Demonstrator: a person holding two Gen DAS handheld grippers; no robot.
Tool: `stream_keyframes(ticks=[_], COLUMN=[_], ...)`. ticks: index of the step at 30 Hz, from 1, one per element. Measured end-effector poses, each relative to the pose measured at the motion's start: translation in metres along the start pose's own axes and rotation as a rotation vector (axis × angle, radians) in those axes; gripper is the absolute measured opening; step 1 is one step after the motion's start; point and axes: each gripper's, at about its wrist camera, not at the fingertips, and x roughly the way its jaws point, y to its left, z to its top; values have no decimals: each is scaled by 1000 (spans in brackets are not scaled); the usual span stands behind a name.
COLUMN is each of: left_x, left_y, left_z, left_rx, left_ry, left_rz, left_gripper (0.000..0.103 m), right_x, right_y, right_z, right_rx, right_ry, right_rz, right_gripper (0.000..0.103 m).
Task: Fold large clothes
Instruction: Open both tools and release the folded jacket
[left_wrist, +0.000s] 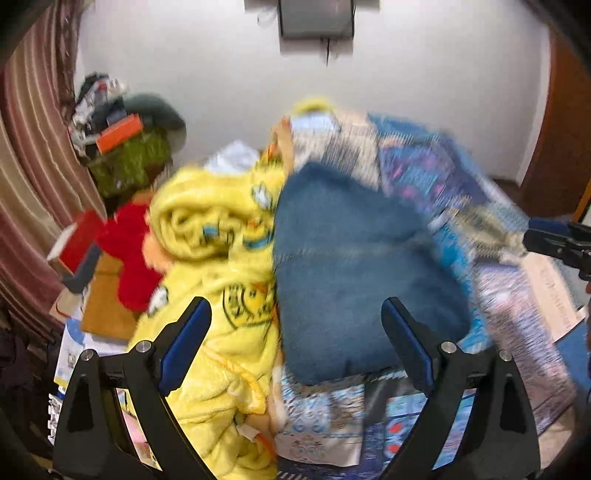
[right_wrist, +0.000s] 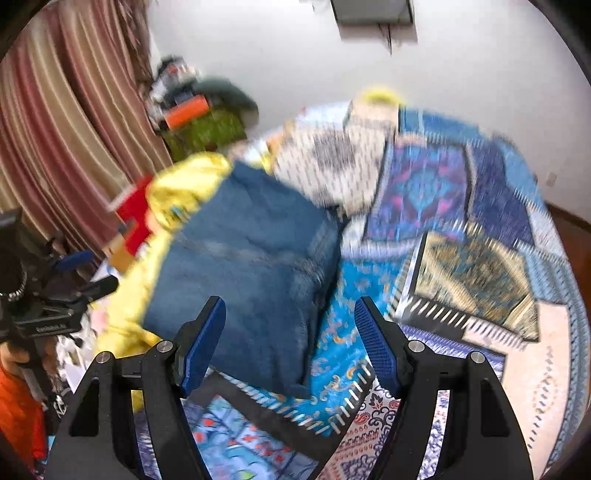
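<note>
A folded blue denim garment (left_wrist: 354, 258) lies on the patchwork bedspread (left_wrist: 517, 306), its left edge against a crumpled yellow blanket (left_wrist: 207, 229). My left gripper (left_wrist: 295, 308) is open and hangs above the seam between denim and blanket, with nothing between its blue pads. The right wrist view shows the same denim (right_wrist: 251, 266) left of centre on the bedspread (right_wrist: 472, 266). My right gripper (right_wrist: 291, 302) is open over the denim's near right corner and holds nothing. Both views are blurred by motion. Each gripper shows at the edge of the other's view: right gripper (left_wrist: 561, 243), left gripper (right_wrist: 55, 295).
A red cloth (left_wrist: 129, 251), boxes and papers lie left of the bed. A green-covered stand (left_wrist: 129, 162) with an orange box and clutter stands by the striped curtain (left_wrist: 29, 147). White wall behind. A hand with an orange sleeve (right_wrist: 14, 406) holds the left gripper.
</note>
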Motion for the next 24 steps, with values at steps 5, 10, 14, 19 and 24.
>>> stream_keyframes(ticks=[5,10,14,19,24], left_x=[-87,-181,-238,-290,-318], left_y=[-23,-56,-75,-93,-99], left_z=[12,1,-21,-54,-79], left_rx=[9,73,73,39,-59], left_ry=[-165,-354,-493,-650,-742], left_rz=[-60,-63,-60,-13,-18], left_gripper=[93,93,94,94,94], right_x=[-81,-160,-204,-239,-246], right_y=[32,61,78,96,108], right_z=[5,-7,-26,-53,-73], right_rx=[-35,-67,-81,-101,-125], right_ry=[-172,-351,-472,-571,-613], right_rz=[58,97,93,61,-1], right_gripper=[69,69,69,69,69])
